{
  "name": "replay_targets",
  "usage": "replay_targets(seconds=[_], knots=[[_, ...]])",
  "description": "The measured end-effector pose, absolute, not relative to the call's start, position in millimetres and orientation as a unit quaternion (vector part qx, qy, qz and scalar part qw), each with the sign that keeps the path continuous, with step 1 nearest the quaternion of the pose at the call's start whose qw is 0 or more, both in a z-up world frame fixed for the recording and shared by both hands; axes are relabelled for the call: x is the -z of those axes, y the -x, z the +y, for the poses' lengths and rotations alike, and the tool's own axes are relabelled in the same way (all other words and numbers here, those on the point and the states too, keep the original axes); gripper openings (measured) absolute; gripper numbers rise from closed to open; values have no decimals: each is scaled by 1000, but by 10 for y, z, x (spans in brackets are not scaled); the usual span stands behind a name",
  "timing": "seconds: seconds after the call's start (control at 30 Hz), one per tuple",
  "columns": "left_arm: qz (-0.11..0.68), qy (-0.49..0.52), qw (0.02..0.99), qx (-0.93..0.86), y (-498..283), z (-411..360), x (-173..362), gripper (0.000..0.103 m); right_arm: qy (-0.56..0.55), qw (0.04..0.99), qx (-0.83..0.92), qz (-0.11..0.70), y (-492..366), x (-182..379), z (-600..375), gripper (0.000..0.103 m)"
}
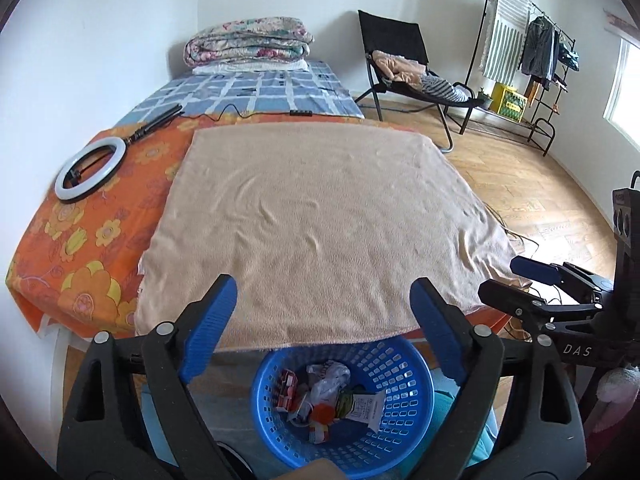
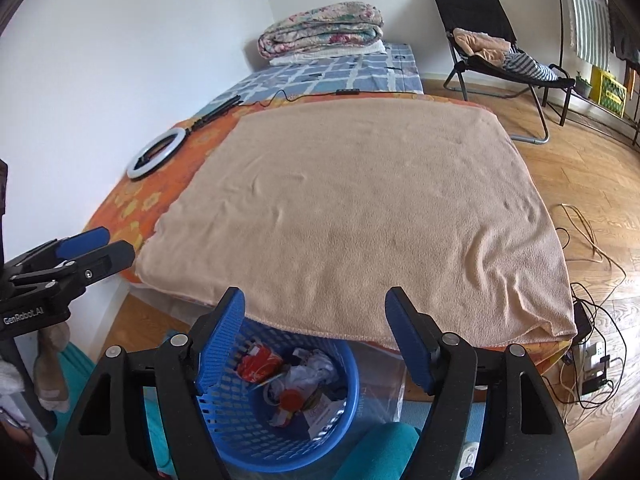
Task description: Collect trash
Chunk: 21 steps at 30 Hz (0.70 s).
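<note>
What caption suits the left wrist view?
Open left gripper above a blue basket of trash, peach towel spread beyond.

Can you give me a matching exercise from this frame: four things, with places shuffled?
Things:
1. basket
2. ring light
3. folded quilt
4. beige towel

Places:
A. spread flat over the near end of the bed
B. on the floor at the bed's foot, holding trash
C. stacked at the far end of the bed
D. lying on the orange floral sheet, by the wall

Pairs: 1-B, 2-D, 3-C, 4-A
</note>
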<state>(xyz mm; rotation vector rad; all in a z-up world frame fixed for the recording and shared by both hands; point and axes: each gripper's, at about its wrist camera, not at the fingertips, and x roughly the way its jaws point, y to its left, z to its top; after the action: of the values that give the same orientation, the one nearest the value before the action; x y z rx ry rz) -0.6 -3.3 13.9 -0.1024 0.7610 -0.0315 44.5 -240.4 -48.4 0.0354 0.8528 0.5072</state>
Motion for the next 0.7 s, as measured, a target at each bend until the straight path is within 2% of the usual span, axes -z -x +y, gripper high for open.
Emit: replay_targets(seconds=[0.03, 0.17, 0.7], knots=[[363, 51, 930, 16, 23, -32, -197, 94, -20, 882, -244, 403, -440, 446, -2416, 80], [342, 48, 938, 12, 58, -53, -365, 100, -24, 889, -245, 385, -429, 313, -2437, 80], [323, 43, 946, -9, 133, -35, -611, 102, -42, 899, -251, 356, -433, 78, -2491, 80]])
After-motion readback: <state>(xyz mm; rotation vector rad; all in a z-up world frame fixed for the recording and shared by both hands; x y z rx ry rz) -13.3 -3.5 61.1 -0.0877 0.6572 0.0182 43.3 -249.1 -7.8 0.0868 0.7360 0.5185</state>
